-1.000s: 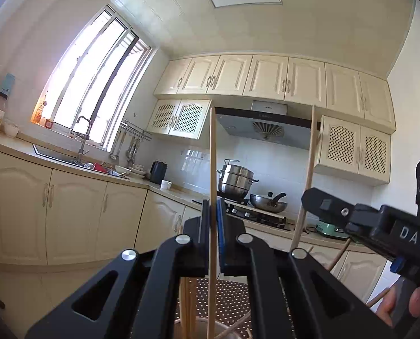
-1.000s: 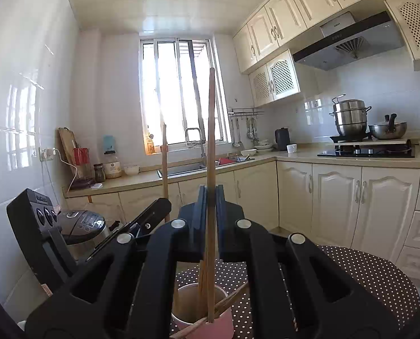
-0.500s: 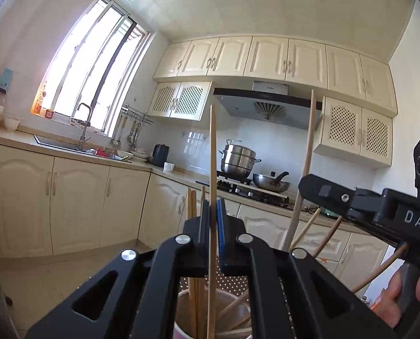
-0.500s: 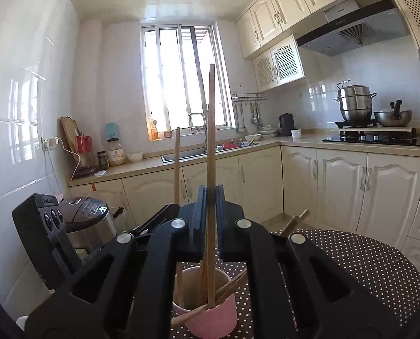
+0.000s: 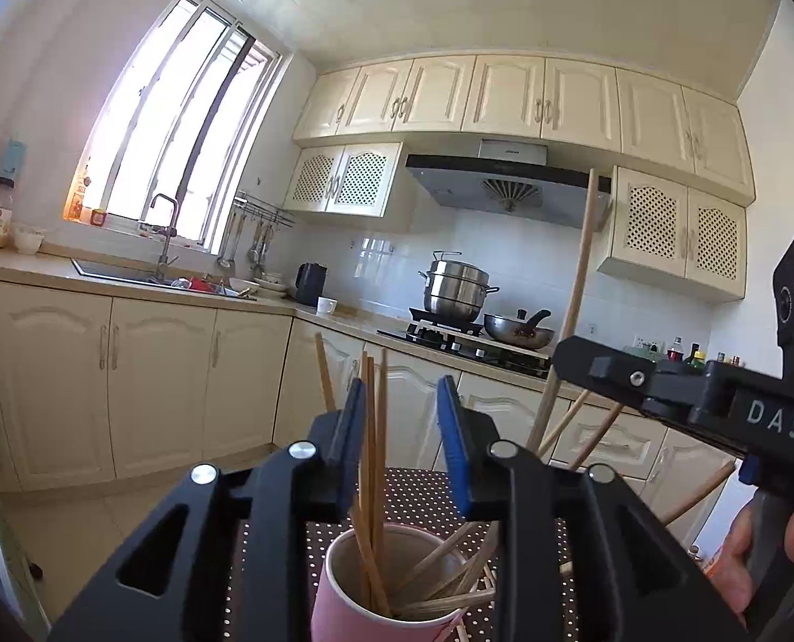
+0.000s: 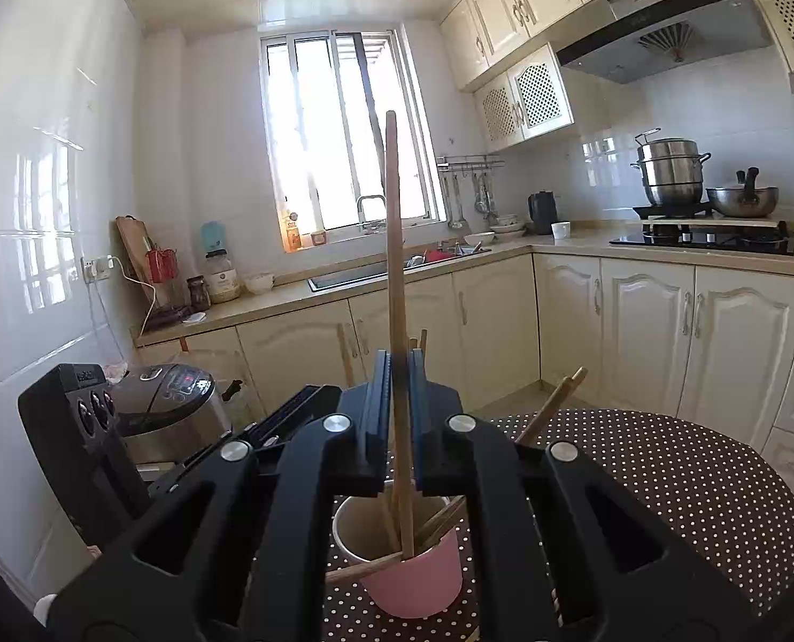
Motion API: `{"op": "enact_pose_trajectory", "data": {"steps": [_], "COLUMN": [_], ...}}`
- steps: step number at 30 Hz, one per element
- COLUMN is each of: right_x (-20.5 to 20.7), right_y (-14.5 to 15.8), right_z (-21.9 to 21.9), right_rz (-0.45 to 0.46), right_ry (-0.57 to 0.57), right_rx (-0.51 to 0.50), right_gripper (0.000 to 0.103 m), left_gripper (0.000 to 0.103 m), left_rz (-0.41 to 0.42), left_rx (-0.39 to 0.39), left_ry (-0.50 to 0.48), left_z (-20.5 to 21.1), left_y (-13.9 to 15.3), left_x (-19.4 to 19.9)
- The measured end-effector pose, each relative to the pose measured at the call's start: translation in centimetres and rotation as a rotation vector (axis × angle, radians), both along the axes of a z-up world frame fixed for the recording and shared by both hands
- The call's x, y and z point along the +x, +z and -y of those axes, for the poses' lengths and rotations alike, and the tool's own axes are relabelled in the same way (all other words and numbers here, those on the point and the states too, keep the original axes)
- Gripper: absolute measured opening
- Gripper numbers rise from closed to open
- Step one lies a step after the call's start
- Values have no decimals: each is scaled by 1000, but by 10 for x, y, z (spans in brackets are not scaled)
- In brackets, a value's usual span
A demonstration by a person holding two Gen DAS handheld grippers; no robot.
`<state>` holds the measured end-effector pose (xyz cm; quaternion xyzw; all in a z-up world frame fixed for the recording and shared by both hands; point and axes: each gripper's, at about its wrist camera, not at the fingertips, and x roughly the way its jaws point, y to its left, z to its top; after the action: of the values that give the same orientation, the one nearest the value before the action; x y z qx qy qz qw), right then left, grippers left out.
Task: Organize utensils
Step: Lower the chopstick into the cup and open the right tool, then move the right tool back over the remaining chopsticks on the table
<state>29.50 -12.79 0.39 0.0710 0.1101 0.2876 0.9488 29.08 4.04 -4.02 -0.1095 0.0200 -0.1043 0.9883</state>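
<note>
On the polka-dot bench (image 6: 664, 460) we recorded one pink cup (image 6: 418, 583), upright, holding a bundle of wooden chopsticks (image 5: 375, 428), some standing, others splayed toward the rim.

Left claw (image 5: 401, 428): level, directly above the cup. We noted its blue pads (image 5: 453, 444) parting, with upright chopsticks standing in the gap close to the left pad; we saw no pad pressing on them.

Right claw (image 6: 400, 406): tilted slightly downward over the same cup, pinched narrow on one long chopstick (image 6: 394, 246). We logged that stick as near vertical, its lower end inside the cup, its upper end well above the claw. In the left wrist view we found the same stick (image 5: 578, 289) leaning beside the right tool's black body, with the person's hand (image 5: 765, 551) wrapped round its handle at the lower right.

Background items we listed: sink (image 6: 397, 267) under the window, stacked steel pots (image 6: 669, 171) on the hob, rice cooker (image 6: 167, 396) beside the bench.
</note>
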Motion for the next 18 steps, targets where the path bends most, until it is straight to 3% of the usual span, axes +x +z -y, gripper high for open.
{"op": "enact_pose_trajectory", "data": {"steps": [18], "right_x": [-1], "right_y": [0], "right_z": [1], "right_rz": [-113], "right_ry": [-20], "right_rx": [-34], "right_gripper": [11], "left_gripper": [31], "left_rz": [-32], "left_rx": [44], "left_ry": [25], "left_z": [2], "left_y": [21], "left_x": [-30]}}
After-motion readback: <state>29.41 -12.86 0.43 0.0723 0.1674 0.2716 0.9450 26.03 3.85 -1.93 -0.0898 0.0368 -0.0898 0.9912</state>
